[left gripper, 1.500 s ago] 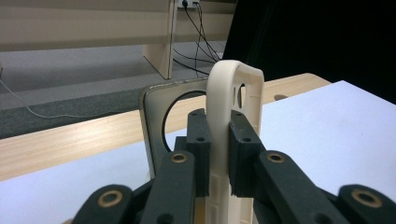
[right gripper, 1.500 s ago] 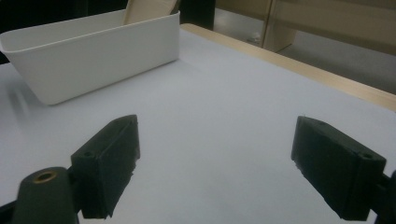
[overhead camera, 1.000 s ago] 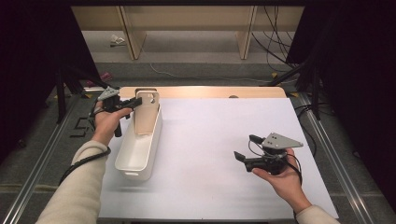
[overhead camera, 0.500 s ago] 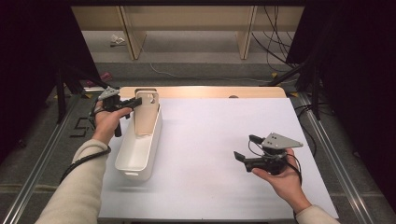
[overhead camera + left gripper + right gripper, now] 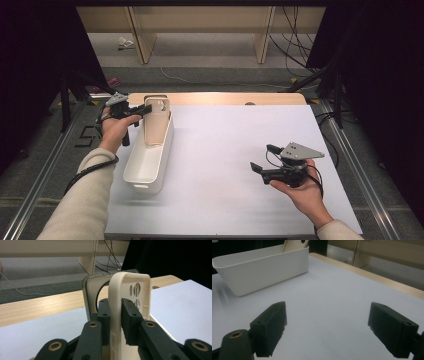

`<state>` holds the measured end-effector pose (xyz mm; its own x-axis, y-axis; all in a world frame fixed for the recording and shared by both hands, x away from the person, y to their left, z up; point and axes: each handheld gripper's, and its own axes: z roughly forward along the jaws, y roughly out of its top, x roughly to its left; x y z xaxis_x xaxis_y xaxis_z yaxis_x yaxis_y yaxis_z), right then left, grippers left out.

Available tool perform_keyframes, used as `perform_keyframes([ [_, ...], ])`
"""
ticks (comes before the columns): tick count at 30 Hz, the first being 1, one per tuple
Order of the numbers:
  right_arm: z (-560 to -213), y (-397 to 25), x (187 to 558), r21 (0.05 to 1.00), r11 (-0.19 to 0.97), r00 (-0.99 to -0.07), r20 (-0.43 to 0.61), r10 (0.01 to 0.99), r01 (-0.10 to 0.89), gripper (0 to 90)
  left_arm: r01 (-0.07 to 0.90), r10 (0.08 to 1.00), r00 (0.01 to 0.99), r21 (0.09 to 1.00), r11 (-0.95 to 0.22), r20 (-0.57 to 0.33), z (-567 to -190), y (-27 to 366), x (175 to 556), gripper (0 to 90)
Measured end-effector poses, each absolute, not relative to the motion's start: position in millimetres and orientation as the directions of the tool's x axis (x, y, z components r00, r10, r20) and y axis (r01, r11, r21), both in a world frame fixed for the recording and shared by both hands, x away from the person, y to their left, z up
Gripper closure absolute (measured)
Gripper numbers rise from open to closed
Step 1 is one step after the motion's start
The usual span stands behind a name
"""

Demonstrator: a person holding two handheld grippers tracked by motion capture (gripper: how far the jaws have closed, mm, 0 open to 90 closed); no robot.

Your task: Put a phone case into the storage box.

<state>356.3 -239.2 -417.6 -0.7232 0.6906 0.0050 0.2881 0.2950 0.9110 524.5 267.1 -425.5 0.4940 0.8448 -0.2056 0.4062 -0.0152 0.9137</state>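
Note:
A cream phone case (image 5: pixel 156 124) stands upright at the far end of a white bin (image 5: pixel 146 186) on the left of the table. My left gripper (image 5: pixel 145 109) is shut on this case's edge; in the left gripper view its jaws (image 5: pixel 115 315) pinch the cream case (image 5: pixel 130 287) from both sides. Right behind it stands a second case with a grey rim (image 5: pixel 90 290). My right gripper (image 5: pixel 263 158) hovers open over the white table surface at the right, with nothing between its fingers (image 5: pixel 327 325). The right gripper view has the bin (image 5: pixel 262 270) far off.
A white sheet (image 5: pixel 230 150) covers the table, with a wooden strip (image 5: pixel 225 98) along its far edge. Beyond it lie a floor, wooden shelf legs and cables. Metal rails run along both sides of the table.

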Motion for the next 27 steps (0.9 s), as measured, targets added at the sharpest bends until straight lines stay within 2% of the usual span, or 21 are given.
perform_keyframes([
  [11, -417.9, -239.1, 356.5, 0.911, 0.295, -0.724, 0.005, 0.690, 0.287, 16.3, 0.414, 0.857, 0.478, 0.910, -0.023, -0.195, -427.6, 269.6, 524.9, 75.0],
  [16, -417.9, -239.0, 356.4, 0.911, 0.297, -0.725, 0.004, 0.689, 0.287, 16.3, 0.451, 0.888, 0.418, 0.892, -0.021, -0.191, -428.0, 270.5, 524.9, 72.9],
  [27, -418.1, -238.9, 356.6, 0.911, 0.298, -0.725, 0.003, 0.689, 0.287, 16.3, 0.466, 0.919, 0.368, 0.884, -0.048, -0.144, -423.5, 271.9, 519.4, 62.0],
])
